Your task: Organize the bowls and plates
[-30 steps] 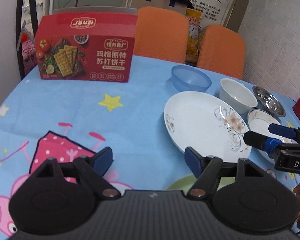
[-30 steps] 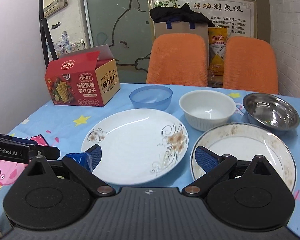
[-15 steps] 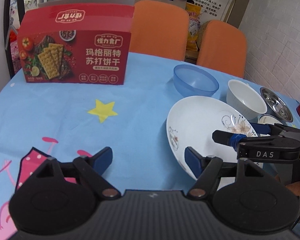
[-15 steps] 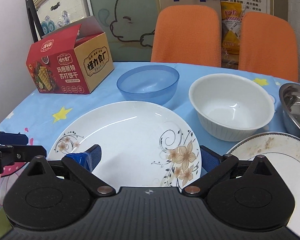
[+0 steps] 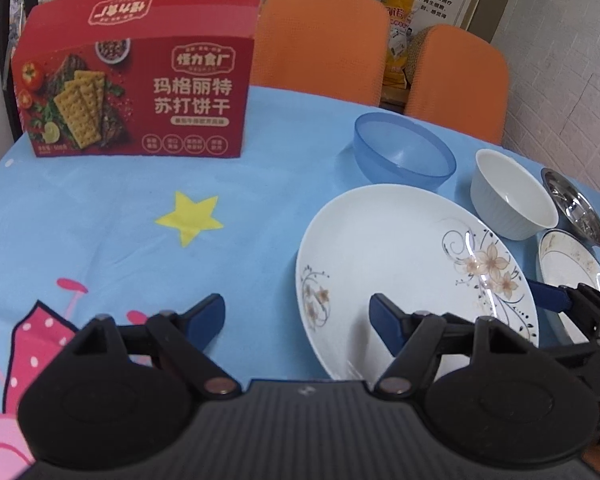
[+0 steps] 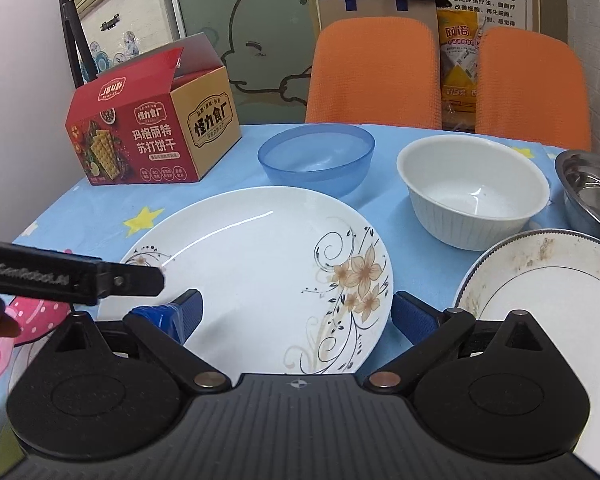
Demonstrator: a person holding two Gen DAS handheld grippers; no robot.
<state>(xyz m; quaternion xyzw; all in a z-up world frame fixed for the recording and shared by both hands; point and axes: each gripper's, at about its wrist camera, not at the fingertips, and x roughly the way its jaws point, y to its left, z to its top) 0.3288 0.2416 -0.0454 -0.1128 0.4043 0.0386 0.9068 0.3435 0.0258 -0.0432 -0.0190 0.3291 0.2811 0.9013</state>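
We're hovering both grippers over the floral plate [image 6: 260, 264] on the worktop [image 5: 100, 216] — it's looking closer than a second ago. Left gripper [image 5: 298, 318] jaws are sitting open, right gripper [image 6: 296, 312] jaws are closing, nothing pinched. Blue bowl [image 6: 316, 156] and white bowl [image 6: 472, 192] are sitting empty; the small plate [image 6: 548, 280] is looking smeared. "GenRobot.AI" is showing on the left gripper.

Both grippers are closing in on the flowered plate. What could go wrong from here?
1. The flowered plate lies flat on the tablecloth, so fingers may push it instead of getting under its rim.
2. If pushed, it could knock the blue bowl or white bowl close behind.
3. The left gripper and right gripper, its jaws closing, may collide.
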